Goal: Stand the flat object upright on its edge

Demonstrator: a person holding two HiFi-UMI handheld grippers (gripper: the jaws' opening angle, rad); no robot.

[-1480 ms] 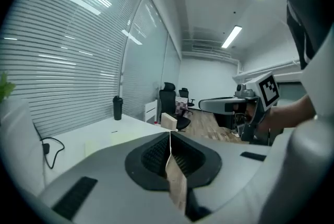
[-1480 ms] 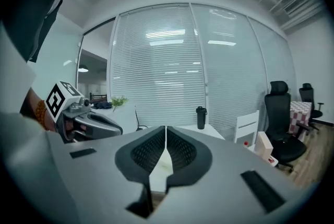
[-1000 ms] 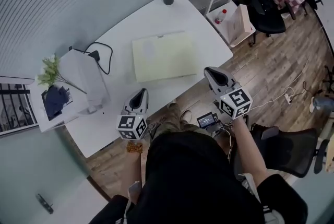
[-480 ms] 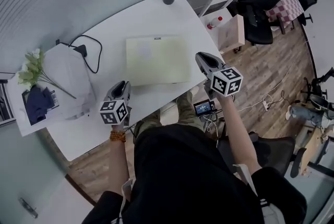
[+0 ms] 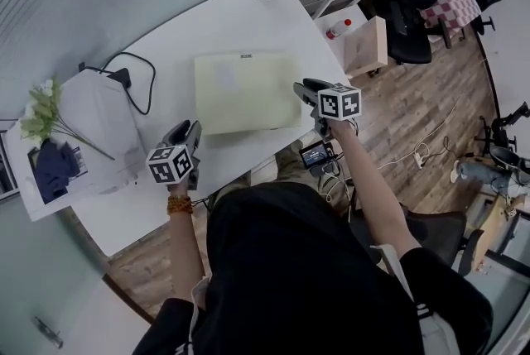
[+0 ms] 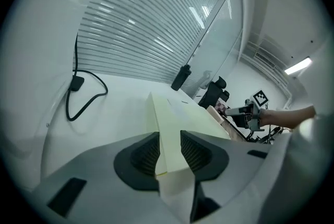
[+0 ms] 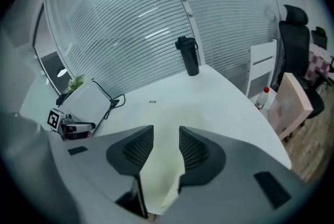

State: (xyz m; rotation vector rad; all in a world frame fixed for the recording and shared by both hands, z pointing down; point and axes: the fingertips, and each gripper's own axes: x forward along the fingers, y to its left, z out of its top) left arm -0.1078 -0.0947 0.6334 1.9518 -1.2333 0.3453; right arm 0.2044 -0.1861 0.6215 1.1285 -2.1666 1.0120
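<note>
both grippers hold their jaws partly apart and grip nothing: the left gripper (image 5: pixel 188 130) sits at the near left corner of the pale yellow flat object (image 5: pixel 246 93), the right gripper (image 5: pixel 301 88) at its right edge. the object lies flat on the white table (image 5: pixel 207 26), so this looks like lining up a grip. next, a jaw likely must catch an edge to tip it up.

The right tongs (image 7: pixel 166 130) have their jaws apart above the white bench (image 7: pixel 224 97), and a pale yellow sheet (image 7: pixel 156 173) shows in the gap between them. A black tumbler (image 7: pixel 188 56) stands upright near the bench's far edge.
</note>
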